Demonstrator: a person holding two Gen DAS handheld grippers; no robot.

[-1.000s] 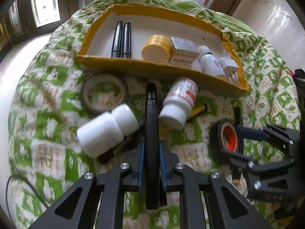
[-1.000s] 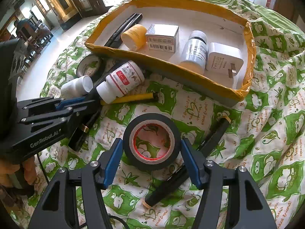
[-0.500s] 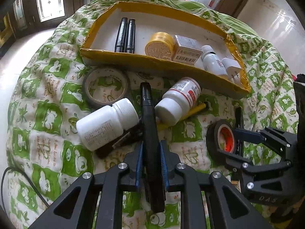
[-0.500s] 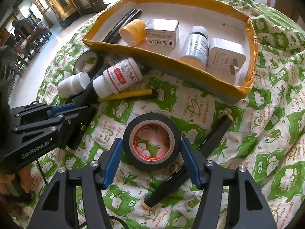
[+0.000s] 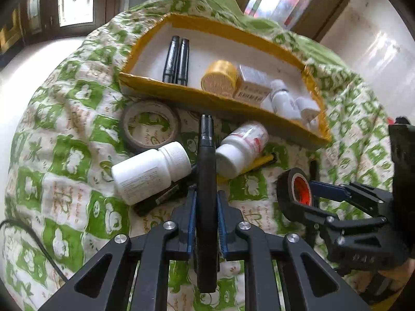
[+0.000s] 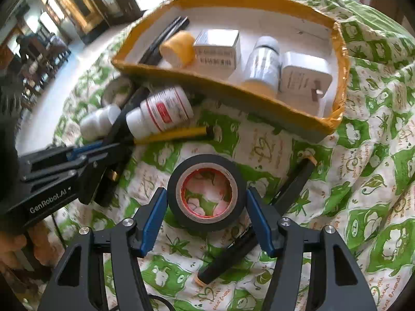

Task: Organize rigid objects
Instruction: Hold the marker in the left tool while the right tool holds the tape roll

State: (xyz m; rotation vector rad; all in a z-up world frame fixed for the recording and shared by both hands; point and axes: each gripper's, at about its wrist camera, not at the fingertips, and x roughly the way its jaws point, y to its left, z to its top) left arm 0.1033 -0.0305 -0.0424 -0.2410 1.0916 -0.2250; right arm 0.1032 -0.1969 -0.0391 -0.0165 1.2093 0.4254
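My left gripper (image 5: pixel 206 202) is shut on a black marker pen (image 5: pixel 206 171) and holds it lifted above the green patterned cloth, pointing toward the yellow-rimmed tray (image 5: pixel 220 103). My right gripper (image 6: pixel 206 202) is shut on a black tape roll with a red core (image 6: pixel 206 193), raised off the cloth; it also shows in the left wrist view (image 5: pixel 294 193). The tray (image 6: pixel 298 119) holds two black pens (image 5: pixel 176 59), a yellow lid (image 5: pixel 219 77), a small box (image 6: pixel 216 49), a white bottle (image 6: pixel 264 64) and a white plug (image 6: pixel 303 77).
On the cloth lie a white bottle (image 5: pixel 150 172), a red-labelled bottle (image 6: pixel 160 114), a yellow pen (image 6: pixel 173 136), a beige tape roll (image 5: pixel 150 127) and black pens (image 6: pixel 259 217). A cable (image 5: pixel 33 246) runs at lower left.
Both grippers have lifted with their loads. The marker pen has risen off the cloth between the bottles, and the tape roll has left the cloth; the tray looks nearer.
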